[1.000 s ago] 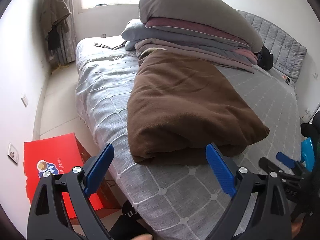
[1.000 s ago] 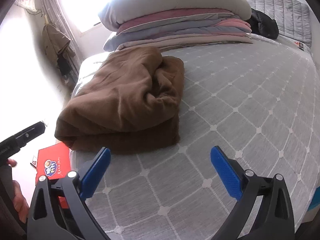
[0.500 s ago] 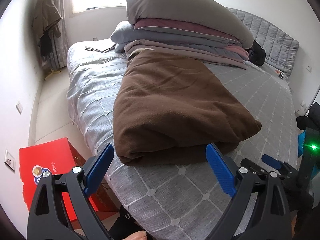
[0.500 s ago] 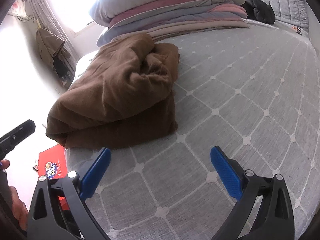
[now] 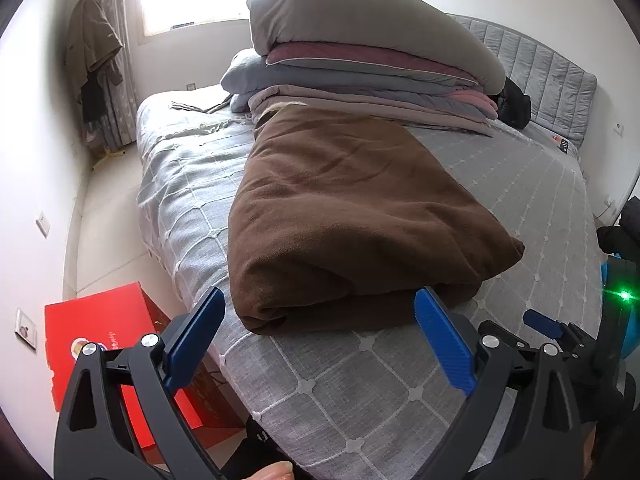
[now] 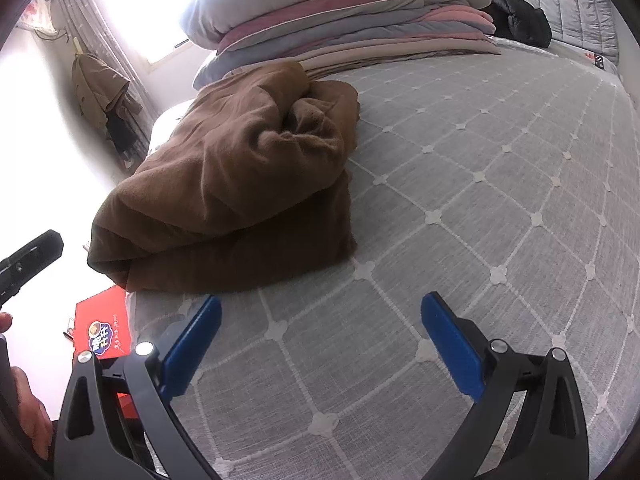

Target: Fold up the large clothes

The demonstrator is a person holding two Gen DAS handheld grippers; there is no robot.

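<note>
A large brown fleece garment (image 5: 344, 216) lies folded in a thick bundle on the grey quilted bed (image 5: 520, 184), near its left front edge. It also shows in the right wrist view (image 6: 240, 184), with a rumpled top fold. My left gripper (image 5: 320, 320) is open and empty, just short of the bundle's near edge. My right gripper (image 6: 320, 328) is open and empty, above the bedspread (image 6: 480, 200) in front of the bundle. The right gripper also shows at the lower right of the left wrist view (image 5: 560, 332).
A stack of folded quilts and a pillow (image 5: 360, 60) sits at the head of the bed. A red box (image 5: 104, 340) stands on the floor by the bed's left side. A coat (image 5: 94, 44) hangs by the window. A black item (image 5: 516, 104) lies by the headboard.
Both grippers have stayed open. The left view has shifted so the bundle sits a little more to the left and nearer. The right gripper has drawn slightly closer to the bundle.
</note>
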